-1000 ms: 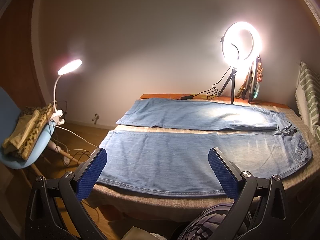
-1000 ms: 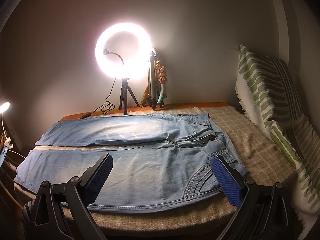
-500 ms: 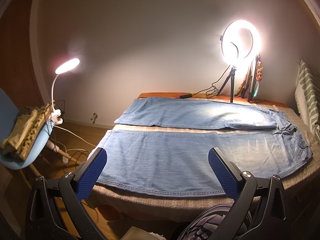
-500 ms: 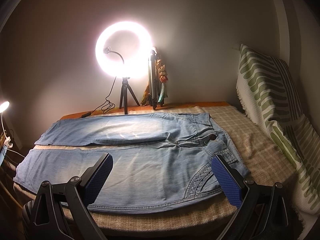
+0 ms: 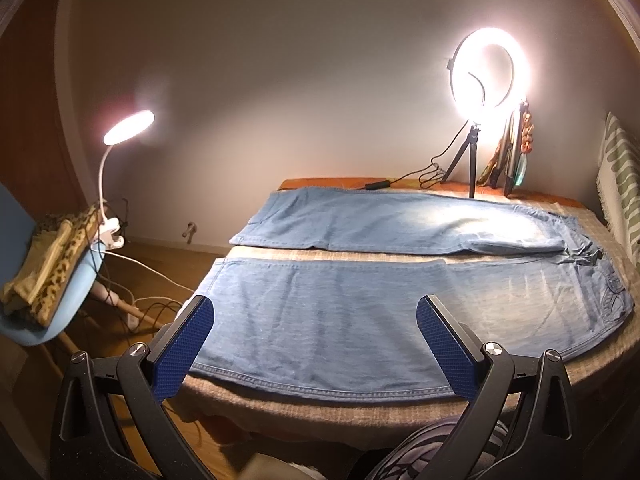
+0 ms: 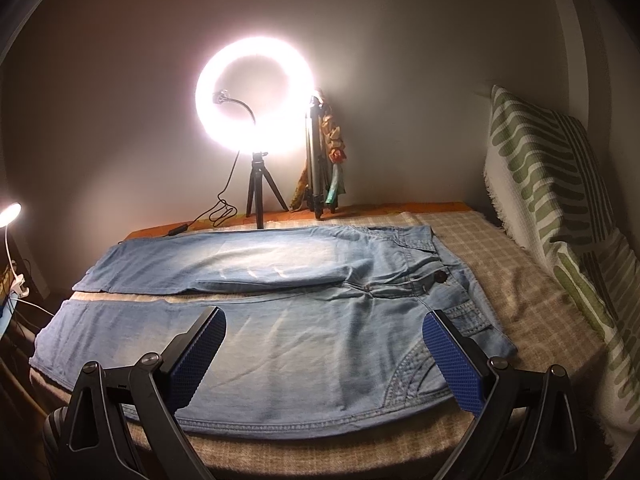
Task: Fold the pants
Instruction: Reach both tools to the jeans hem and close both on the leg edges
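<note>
Left gripper [image 5: 312,320]: blue textured pads [image 5: 182,350] set wide apart, nothing between them, held above the near edge of the bed, over the hem end of the jeans. Right gripper [image 6: 322,344]: pads [image 6: 452,364] likewise spread wide, empty, held above the near edge over the hip and waistband end.

Jeans [image 5: 340,312]: light blue denim, spread flat and unfolded across the bed, front up. Near leg parallel to the bed's front edge; far leg parallel behind it, a narrow strip of cover showing between the two. Waistband toward the right, button [image 6: 441,277] visible at the fly, curved pocket stitching at the near hip. Hems toward the left.

Bed cover [image 6: 500,264]: beige checked weave, under the whole garment.

Pillow [image 6: 560,200]: white with green stripe pattern, propped at the right end of the bed, apart from the waistband.

Chair [image 5: 60,312]: pale blue, left of the bed on the wooden floor, bearing folded leopard-print fabric [image 5: 52,264]. Clip lamp [image 5: 128,128]: lit, white gooseneck, clamped to the chair. White and black cables on the floor beneath.

Ring light [image 6: 256,92]: lit, on a small black tripod, at the far edge of the bed behind the far leg. Folded tripod [image 6: 316,160] with coloured cloth hung on it, just right of the ring light, against the wall.
</note>
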`<control>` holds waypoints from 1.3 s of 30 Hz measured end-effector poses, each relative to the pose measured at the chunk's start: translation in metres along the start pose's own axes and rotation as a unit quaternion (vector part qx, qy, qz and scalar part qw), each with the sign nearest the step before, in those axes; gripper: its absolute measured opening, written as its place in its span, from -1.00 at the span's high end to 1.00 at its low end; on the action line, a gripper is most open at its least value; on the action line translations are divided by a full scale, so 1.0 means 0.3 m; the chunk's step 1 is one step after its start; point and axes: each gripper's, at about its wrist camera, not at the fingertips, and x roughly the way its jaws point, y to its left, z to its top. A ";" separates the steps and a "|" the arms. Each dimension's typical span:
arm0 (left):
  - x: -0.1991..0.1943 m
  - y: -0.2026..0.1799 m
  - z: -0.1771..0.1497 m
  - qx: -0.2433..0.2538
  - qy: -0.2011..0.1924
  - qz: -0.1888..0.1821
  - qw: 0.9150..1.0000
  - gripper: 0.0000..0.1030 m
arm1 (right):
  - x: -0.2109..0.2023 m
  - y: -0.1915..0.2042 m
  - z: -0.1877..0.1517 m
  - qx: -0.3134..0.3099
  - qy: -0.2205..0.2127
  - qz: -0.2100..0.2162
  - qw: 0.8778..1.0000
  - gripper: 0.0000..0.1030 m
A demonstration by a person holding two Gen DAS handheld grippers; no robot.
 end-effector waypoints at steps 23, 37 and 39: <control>0.505 0.043 0.170 0.062 0.049 -0.055 0.995 -0.96 | 0.620 0.234 0.324 -0.134 0.047 0.156 0.977 -0.96; 0.932 -0.018 0.279 0.046 0.125 -0.098 0.986 -0.95 | 1.347 0.301 0.400 -0.205 0.174 0.184 0.946 -0.69; 0.998 -0.022 0.284 0.037 0.140 -0.104 0.984 -0.89 | 1.422 0.310 0.398 -0.216 0.185 0.189 0.940 -0.69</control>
